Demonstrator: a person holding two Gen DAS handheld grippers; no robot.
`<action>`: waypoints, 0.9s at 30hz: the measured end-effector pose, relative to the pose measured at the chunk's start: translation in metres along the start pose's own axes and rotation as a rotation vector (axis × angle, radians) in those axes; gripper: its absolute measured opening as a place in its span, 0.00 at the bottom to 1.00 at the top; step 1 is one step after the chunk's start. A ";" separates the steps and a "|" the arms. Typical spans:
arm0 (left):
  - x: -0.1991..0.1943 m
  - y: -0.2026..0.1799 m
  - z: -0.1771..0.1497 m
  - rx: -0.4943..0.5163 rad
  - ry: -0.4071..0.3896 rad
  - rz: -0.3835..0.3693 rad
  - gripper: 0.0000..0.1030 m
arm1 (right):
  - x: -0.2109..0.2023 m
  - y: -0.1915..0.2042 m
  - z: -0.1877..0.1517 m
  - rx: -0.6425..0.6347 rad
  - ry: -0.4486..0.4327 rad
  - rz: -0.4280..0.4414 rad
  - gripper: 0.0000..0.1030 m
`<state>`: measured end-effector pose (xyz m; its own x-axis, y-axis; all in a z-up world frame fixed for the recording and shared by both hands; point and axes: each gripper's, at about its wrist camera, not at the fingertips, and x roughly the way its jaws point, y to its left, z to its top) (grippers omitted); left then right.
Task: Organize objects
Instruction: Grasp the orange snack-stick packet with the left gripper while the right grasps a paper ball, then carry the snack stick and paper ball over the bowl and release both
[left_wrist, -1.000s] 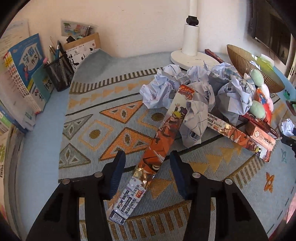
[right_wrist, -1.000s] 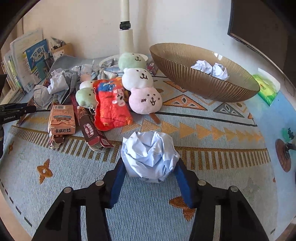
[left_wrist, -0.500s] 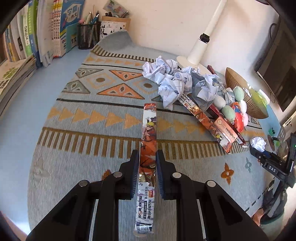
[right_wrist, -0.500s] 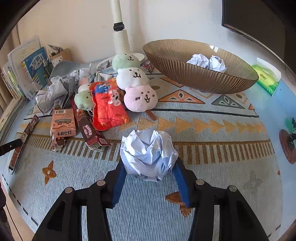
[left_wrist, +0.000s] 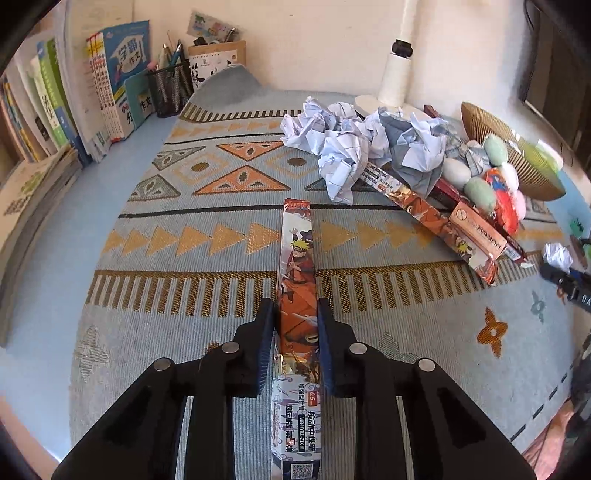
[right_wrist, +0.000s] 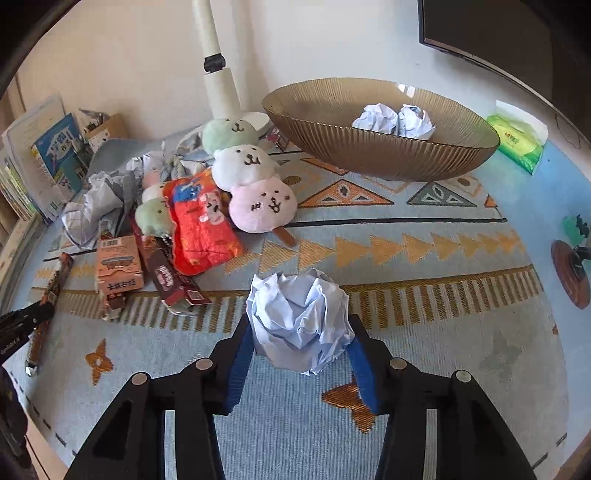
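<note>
Now the left claw (left_wrist: 295, 325) points steeply down toward the desk (left_wrist: 44, 266) and grips a long, flat orange foil packet with a cartoon figure printed on it (left_wrist: 297, 280). Its two dark blue pads press on the long edges of the packet, about halfway along; after clamping tight, the jaws have eased a little. The packet lies along the line of the claw, over the patterned blue and orange woven mat (left_wrist: 192, 236), with its far end toward a heap of crumpled white and blue paper (left_wrist: 354, 147). I cannot tell if the packet rests on the mat or is lifted a little.

The right claw (right_wrist: 299, 332) also points steeply down and holds a crumpled ball of pale blue paper (right_wrist: 299, 317) between its blue pads; its jaws have just been closing a little on the ball. The ball sits above the striped band of the mat.

Beyond it stands a wide ribbed amber glass bowl (right_wrist: 369, 155) with two more crumpled paper balls (right_wrist: 395, 120) inside. Left of the bowl lies a plush skewer of green, white and pink animal faces (right_wrist: 251, 173), touching a red snack bag (right_wrist: 199, 225) and some small cardboard boxes (right_wrist: 118, 266). At the back left, books (left_wrist: 110, 81) stand beside a black mesh pen holder (left_wrist: 170, 92).
</note>
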<state>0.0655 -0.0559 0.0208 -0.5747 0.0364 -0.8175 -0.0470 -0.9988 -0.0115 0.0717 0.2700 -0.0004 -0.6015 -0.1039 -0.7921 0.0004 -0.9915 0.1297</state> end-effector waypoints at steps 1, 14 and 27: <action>-0.003 -0.002 0.000 0.001 -0.004 -0.005 0.19 | -0.005 -0.002 0.000 0.017 -0.011 0.030 0.46; -0.073 -0.110 0.088 0.031 -0.235 -0.319 0.19 | -0.082 -0.093 0.087 0.223 -0.282 0.029 0.46; 0.020 -0.259 0.218 -0.046 -0.201 -0.617 0.44 | -0.032 -0.128 0.145 0.283 -0.180 -0.039 0.67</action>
<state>-0.1118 0.2107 0.1325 -0.5954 0.6044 -0.5294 -0.3850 -0.7929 -0.4723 -0.0249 0.4116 0.0947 -0.7284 -0.0254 -0.6846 -0.2322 -0.9310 0.2816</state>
